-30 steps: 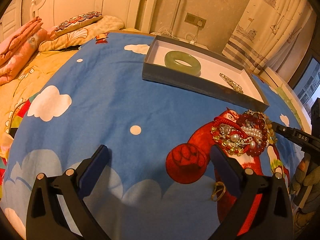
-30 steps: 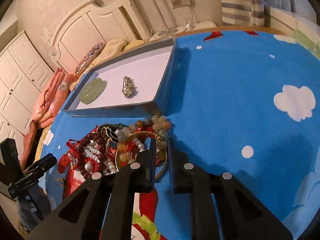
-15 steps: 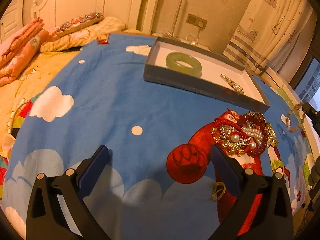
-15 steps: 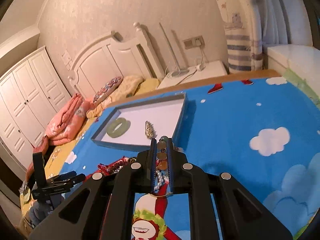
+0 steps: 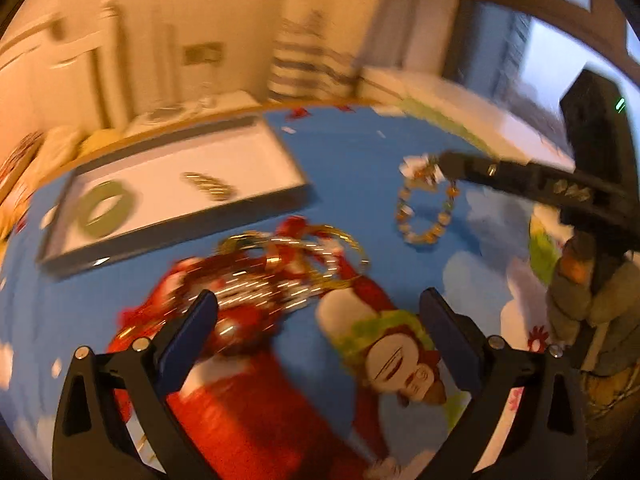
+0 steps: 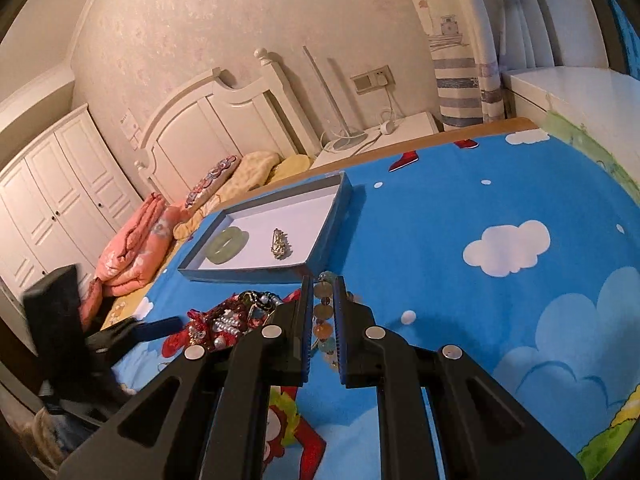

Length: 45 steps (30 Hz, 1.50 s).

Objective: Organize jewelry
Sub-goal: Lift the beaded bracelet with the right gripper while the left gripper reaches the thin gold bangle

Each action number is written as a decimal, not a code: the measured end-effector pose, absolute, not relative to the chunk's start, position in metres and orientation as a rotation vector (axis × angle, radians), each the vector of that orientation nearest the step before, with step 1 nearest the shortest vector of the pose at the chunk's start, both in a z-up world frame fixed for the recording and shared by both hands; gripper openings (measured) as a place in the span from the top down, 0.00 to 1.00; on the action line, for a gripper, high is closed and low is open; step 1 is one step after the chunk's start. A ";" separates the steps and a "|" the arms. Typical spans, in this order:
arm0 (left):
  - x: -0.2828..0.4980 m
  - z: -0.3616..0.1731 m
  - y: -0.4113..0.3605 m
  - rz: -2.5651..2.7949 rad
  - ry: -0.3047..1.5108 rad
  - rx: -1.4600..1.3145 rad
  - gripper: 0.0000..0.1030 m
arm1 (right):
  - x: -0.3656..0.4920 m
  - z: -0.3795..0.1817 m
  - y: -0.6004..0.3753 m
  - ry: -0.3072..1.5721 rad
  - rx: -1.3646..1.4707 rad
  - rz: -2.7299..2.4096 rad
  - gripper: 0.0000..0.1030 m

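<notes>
My right gripper (image 6: pixel 324 282) is shut on a bracelet of amber and green beads (image 6: pixel 323 314), which hangs free above the blue sheet. In the blurred left wrist view the same bracelet (image 5: pixel 424 210) dangles from the right gripper (image 5: pixel 442 164). My left gripper (image 5: pixel 316 320) is closing with only the sheet between its jaws, and its left finger lies by the tangled jewelry pile (image 5: pixel 276 272). Behind the pile (image 6: pixel 228 320) the grey tray (image 6: pixel 334 216) holds a green jade bangle (image 6: pixel 228 244) and a metal brooch (image 6: pixel 280 244).
The bed carries a blue cartoon sheet (image 6: pixel 460 200), with pillows (image 6: pixel 256 164), a white headboard (image 6: pixel 208 120) and folded pink blankets (image 6: pixel 132 244) at the far end. A nightstand with cables (image 6: pixel 384 136) and a curtain (image 6: pixel 456 80) stand behind. A person's gloved hand (image 5: pixel 588 296) holds the right gripper.
The left wrist view has swung right and rolled, from bare sheet to over the jewelry pile. The right gripper has lifted the bead bracelet off the pile and risen above the sheet.
</notes>
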<state>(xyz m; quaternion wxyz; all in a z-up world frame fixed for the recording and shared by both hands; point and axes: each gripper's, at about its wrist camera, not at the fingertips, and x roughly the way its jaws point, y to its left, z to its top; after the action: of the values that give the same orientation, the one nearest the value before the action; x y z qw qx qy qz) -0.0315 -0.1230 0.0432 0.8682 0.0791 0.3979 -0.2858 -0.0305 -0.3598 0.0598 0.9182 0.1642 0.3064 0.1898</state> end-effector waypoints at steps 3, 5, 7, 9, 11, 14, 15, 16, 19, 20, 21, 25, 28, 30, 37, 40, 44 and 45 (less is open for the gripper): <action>-0.016 0.032 -0.144 -0.604 0.866 0.230 0.14 | -0.035 0.057 -0.368 0.628 0.361 0.401 0.89; -0.007 0.025 -0.153 -0.583 0.881 0.270 0.14 | -0.038 0.055 -0.376 0.621 0.383 0.401 0.89; 0.001 0.020 -0.158 -0.565 0.885 0.301 0.14 | -0.039 0.053 -0.382 0.615 0.399 0.400 0.89; 0.007 0.019 -0.161 -0.549 0.887 0.322 0.14 | -0.040 0.052 -0.387 0.610 0.414 0.404 0.89; 0.011 0.022 -0.161 -0.556 0.886 0.301 0.17 | -0.041 0.050 -0.389 0.607 0.422 0.411 0.89; 0.006 0.037 -0.162 -0.600 0.845 0.255 0.24 | -0.044 0.048 -0.391 0.601 0.436 0.433 0.89; 0.005 0.039 -0.164 -0.595 0.836 0.271 0.23 | -0.045 0.047 -0.391 0.600 0.439 0.437 0.89; 0.005 0.038 -0.168 -0.587 0.838 0.293 0.23 | -0.045 0.046 -0.392 0.599 0.445 0.442 0.89; 0.011 0.026 -0.174 -0.583 0.880 0.311 0.23 | -0.046 0.044 -0.392 0.600 0.452 0.455 0.89; 0.010 0.025 -0.175 -0.586 0.863 0.321 0.20 | -0.046 0.043 -0.393 0.600 0.453 0.458 0.89; 0.010 0.025 -0.178 -0.588 0.861 0.332 0.20 | -0.048 0.043 -0.393 0.600 0.455 0.460 0.89; 0.010 0.029 -0.184 -0.613 0.848 0.315 0.21 | -0.050 0.041 -0.398 0.598 0.464 0.459 0.89; 0.010 0.028 -0.191 -0.630 0.849 0.344 0.21 | -0.051 0.039 -0.400 0.596 0.473 0.457 0.89; 0.016 0.020 -0.193 -0.618 0.867 0.365 0.21 | -0.051 0.038 -0.401 0.597 0.477 0.458 0.89; 0.028 0.009 -0.193 -0.589 0.883 0.406 0.26 | -0.052 0.036 -0.401 0.603 0.483 0.460 0.89; 0.026 0.007 -0.197 -0.595 0.866 0.458 0.28 | -0.053 0.036 -0.400 0.605 0.480 0.461 0.89; 0.037 0.006 -0.197 -0.644 0.890 0.469 0.23 | -0.052 0.036 -0.399 0.608 0.480 0.459 0.89; 0.040 0.006 -0.196 -0.669 0.907 0.463 0.26 | -0.052 0.036 -0.399 0.609 0.480 0.458 0.89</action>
<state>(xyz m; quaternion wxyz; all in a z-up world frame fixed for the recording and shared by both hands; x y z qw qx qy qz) 0.0403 -0.1959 0.0057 0.8201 0.2175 0.4258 -0.3142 -0.0524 -0.3992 0.0360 0.9004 0.2318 0.2941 0.2213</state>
